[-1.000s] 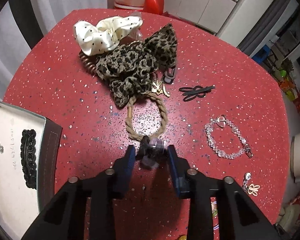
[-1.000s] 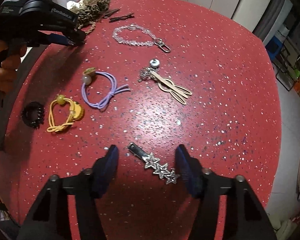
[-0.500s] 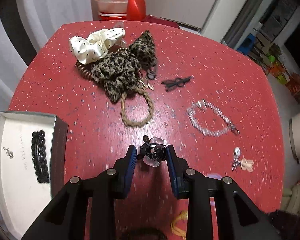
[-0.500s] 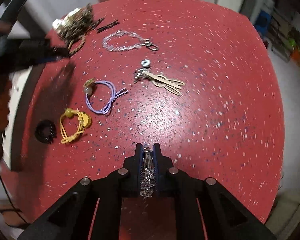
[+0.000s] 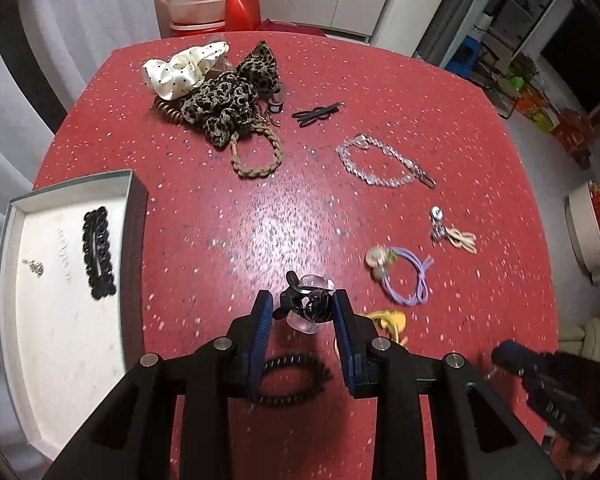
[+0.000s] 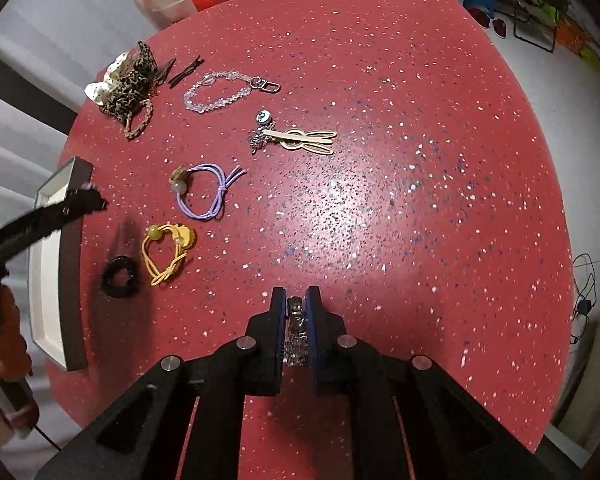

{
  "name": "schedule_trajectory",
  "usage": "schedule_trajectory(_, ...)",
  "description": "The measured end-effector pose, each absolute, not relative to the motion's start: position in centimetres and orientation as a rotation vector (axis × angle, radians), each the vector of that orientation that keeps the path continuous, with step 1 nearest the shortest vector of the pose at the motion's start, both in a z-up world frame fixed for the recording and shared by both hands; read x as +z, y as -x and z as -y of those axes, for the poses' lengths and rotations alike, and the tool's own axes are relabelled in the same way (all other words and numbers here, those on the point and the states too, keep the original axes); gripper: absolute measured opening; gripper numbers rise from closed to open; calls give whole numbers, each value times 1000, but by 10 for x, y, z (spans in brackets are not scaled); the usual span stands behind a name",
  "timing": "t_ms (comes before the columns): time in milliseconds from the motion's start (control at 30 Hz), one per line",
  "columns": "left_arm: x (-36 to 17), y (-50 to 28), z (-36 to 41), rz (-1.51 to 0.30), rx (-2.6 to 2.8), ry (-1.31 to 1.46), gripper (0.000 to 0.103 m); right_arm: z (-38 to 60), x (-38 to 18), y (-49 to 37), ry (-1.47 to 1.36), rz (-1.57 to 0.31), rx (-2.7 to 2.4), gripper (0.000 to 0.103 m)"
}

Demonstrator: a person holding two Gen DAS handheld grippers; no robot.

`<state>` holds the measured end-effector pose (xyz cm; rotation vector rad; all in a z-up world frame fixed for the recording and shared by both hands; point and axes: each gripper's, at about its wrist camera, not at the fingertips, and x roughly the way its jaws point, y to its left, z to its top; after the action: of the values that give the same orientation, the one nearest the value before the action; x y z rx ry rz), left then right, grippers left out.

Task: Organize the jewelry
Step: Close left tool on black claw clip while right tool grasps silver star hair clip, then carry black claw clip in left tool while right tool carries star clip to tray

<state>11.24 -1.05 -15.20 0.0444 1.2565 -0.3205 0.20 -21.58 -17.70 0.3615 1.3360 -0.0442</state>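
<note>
Left claw (image 5: 303, 312) clamping a black-and-clear hair clip (image 5: 306, 303) above red table (image 5: 260, 216), white box (image 5: 60, 312) left

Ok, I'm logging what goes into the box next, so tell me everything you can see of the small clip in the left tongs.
The clip is a small claw clip: black jaws and spring with clear, glassy-looking plastic lobes at top and bottom. It sits between the left tongs, whose blue pads press its sides, held above the red table and touching nothing else. Its finer details are blurred. The open white box lies to its left.
</note>
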Motion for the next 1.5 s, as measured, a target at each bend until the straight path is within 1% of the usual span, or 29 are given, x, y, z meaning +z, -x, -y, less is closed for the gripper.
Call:
schedule_trajectory(233, -145, -92, 2, -1263, -346, -73, 32, 216, -174, 5, -402, -1342, -76, 10)
schedule_trajectory(333, -145, -87, -1, -1271, -352, -77, 32, 220, -180, 5, -435, -1363, -101, 12)
schedule_trajectory(367, -145, -85, -2, -1273, -354, -79, 32, 220, -183, 5, -441, -1378, -105, 15)
schedule_trajectory(400, -145, -83, -3, -1273, -355, -80, 32, 220, -186, 6, -441, -1390, -107, 29)
schedule_trajectory(433, -145, -82, -4, -1274, -356, -81, 32, 218, -188, 7, -432, -1397, -115, 54)
schedule_trajectory(467, -145, -81, -4, -1274, -357, -81, 32, 217, -189, 10, -425, -1396, -122, 62)
schedule_trajectory(500, -144, -80, -5, -1273, -357, -80, 32, 216, -190, 12, -416, -1397, -130, 65)
schedule_trajectory(700, -142, -77, -8, -1272, -362, -83, 32, 211, -201, 25, -419, -1425, -174, 64)
schedule_trajectory(767, -142, -75, -9, -1272, -365, -87, 32, 208, -205, 24, -409, -1427, -193, 58)
schedule_trajectory(800, -141, -74, -9, -1271, -365, -90, 32, 206, -206, 23, -400, -1431, -202, 52)
schedule_trajectory(867, -140, -72, -10, -1272, -367, -94, 32, 200, -206, 21, -351, -1430, -223, 44)
schedule_trajectory(900, -140, -71, -11, -1273, -369, -95, 32, 196, -206, 19, -321, -1434, -227, 35)
schedule_trajectory(933, -140, -70, -11, -1274, -369, -95, 32, 192, -206, 18, -304, -1438, -224, 19)
schedule_trajectory(967, -139, -69, -12, -1275, -369, -95, 32, 190, -205, 18, -300, -1440, -221, 18)
schedule_trajectory(1133, -134, -67, -17, -1270, -370, -90, 32, 188, -198, 22, -356, -1420, -197, 18)
schedule_trajectory(1500, -115, -58, -43, -1256, -359, -62, 32, 181, -157, 13, -399, -1366, -143, 17)
